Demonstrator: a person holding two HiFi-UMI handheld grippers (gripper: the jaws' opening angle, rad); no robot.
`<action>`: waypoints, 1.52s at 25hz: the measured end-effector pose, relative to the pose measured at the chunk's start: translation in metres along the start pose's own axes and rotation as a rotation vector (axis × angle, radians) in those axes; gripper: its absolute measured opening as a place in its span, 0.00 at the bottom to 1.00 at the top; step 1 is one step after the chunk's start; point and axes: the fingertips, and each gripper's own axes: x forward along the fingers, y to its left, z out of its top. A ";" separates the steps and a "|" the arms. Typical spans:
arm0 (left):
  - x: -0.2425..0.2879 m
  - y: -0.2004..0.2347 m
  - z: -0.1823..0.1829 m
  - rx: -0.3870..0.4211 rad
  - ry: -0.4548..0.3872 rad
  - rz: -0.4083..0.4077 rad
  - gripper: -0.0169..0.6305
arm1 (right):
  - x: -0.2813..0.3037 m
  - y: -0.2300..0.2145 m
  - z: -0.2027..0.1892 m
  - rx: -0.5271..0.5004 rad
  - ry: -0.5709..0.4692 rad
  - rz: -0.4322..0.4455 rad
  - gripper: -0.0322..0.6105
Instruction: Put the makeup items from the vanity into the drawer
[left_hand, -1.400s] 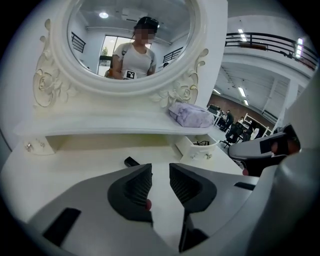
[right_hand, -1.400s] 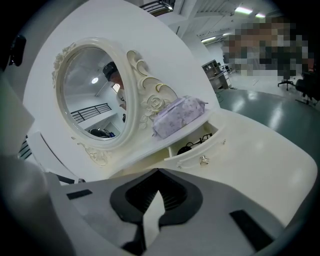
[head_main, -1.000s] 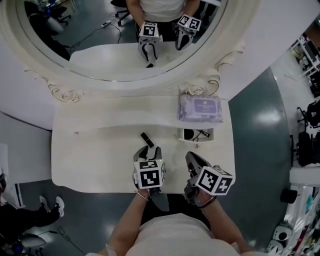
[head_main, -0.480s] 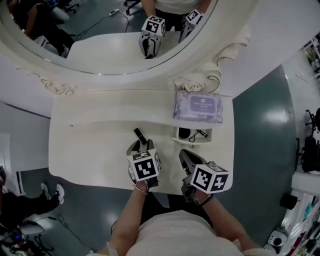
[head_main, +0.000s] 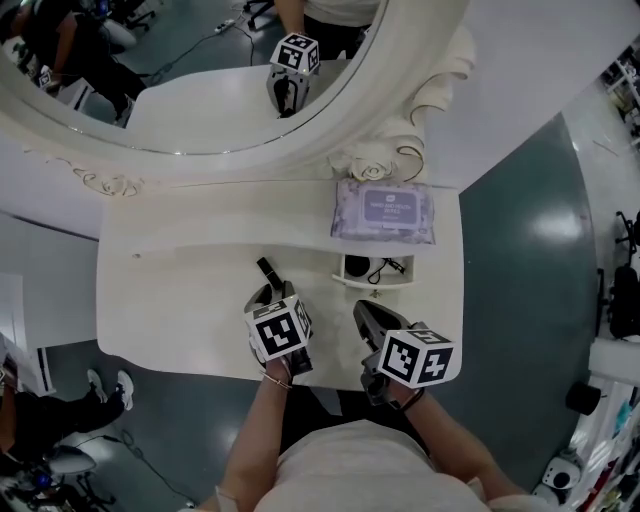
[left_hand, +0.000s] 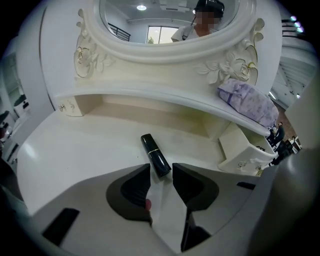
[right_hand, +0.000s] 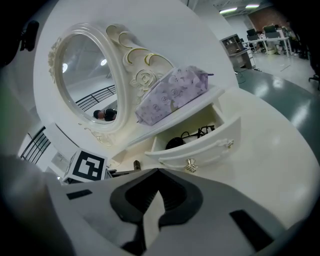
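A black lipstick tube (head_main: 267, 273) with a thin gold band lies on the white vanity top (head_main: 170, 310), angled away to the left. My left gripper (head_main: 272, 293) sits just behind it. In the left gripper view the tube (left_hand: 154, 154) has its near end between my fingertips (left_hand: 144, 172), and the jaws are closing with gaps still on both sides. My right gripper (head_main: 364, 313) hovers shut and empty in front of the small open drawer (head_main: 372, 281). That drawer (right_hand: 196, 145) holds a few dark items.
A purple pack of wipes (head_main: 384, 210) lies on the raised shelf above the drawer, beside the carved frame of the oval mirror (head_main: 395, 160). The vanity's front edge is right under my hands. Grey floor lies to the right.
My left gripper has moved forward onto the lipstick, so its tips now flank the tube's near end. The right gripper has stayed in front of the drawer.
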 end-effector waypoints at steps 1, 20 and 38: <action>0.001 0.000 0.000 -0.001 0.001 0.004 0.26 | -0.001 -0.001 -0.001 0.003 0.000 -0.002 0.08; -0.012 0.006 0.014 0.016 -0.063 -0.031 0.19 | 0.001 0.006 -0.006 -0.009 0.010 0.005 0.08; -0.067 0.013 0.047 0.178 -0.155 -0.171 0.19 | 0.010 0.068 0.007 -0.009 -0.124 0.012 0.08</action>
